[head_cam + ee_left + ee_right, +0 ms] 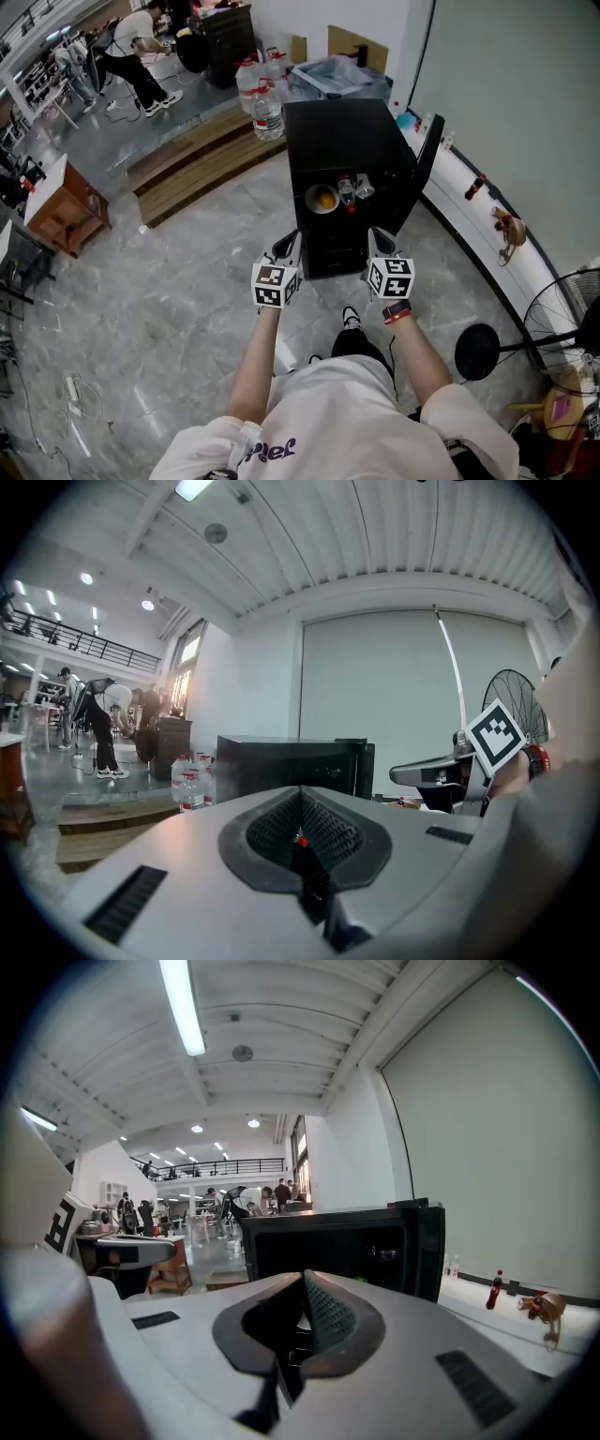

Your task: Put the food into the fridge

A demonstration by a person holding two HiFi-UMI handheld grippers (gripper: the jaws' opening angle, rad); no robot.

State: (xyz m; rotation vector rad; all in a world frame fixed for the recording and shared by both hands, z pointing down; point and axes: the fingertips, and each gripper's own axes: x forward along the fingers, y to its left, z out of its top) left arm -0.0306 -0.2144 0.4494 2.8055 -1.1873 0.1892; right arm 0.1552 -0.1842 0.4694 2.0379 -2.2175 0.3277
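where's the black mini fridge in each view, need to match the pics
Head view: the black mini fridge is upper centre, seen from above.
Left gripper view: it is at centre, at eye level, front facing the camera.
Right gripper view: it is at centre, slightly right, with its dark interior showing.
Shared landmark: its open door stands at the fridge's right edge in every view.

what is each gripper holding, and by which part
Nothing is held: the grey left gripper and the grey right gripper are both shut and empty.
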